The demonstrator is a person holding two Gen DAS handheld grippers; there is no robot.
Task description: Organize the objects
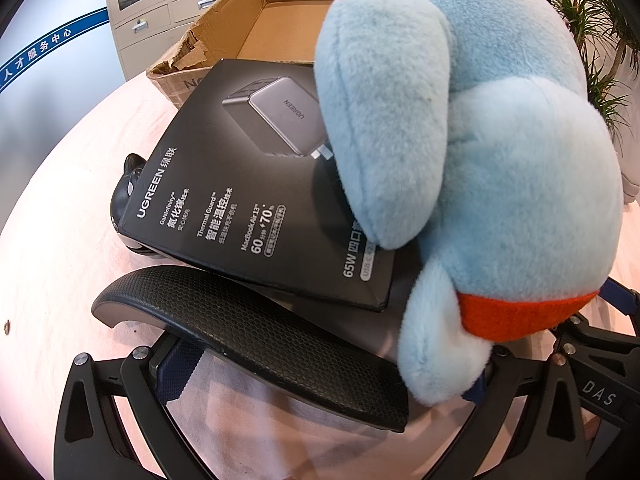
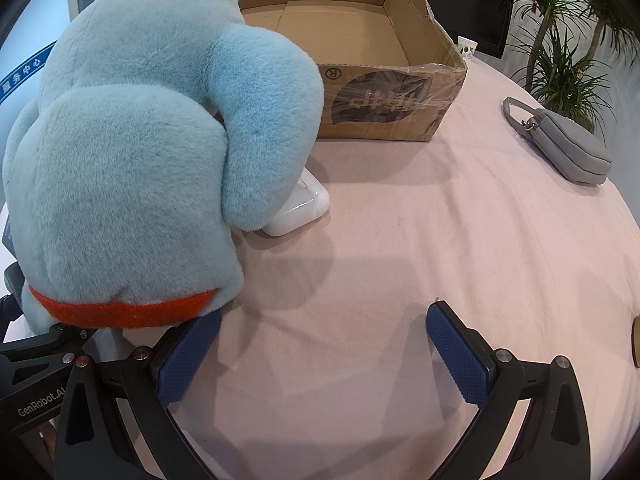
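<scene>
A light blue plush toy (image 1: pixel 500 152) with an orange band fills the right of the left wrist view; it also shows in the right wrist view (image 2: pixel 132 152). My left gripper (image 1: pixel 332 368) is shut on the plush's lower end. A black UGREEN charger box (image 1: pixel 248 184) lies behind it, over a black curved headrest-like pad (image 1: pixel 256 336). The open cardboard box (image 2: pixel 384 92) stands further back on the pink tablecloth. My right gripper (image 2: pixel 320 356) is open and empty, low over the cloth, its left finger beside the plush. A white earbud case (image 2: pixel 304 204) lies partly under the plush.
A grey pouch (image 2: pixel 568 144) lies at the right of the table. A black computer mouse (image 1: pixel 128 184) peeks out left of the charger box. Potted palms (image 2: pixel 560 40) stand behind the table's right edge. Cabinets (image 1: pixel 160 8) stand at the back left.
</scene>
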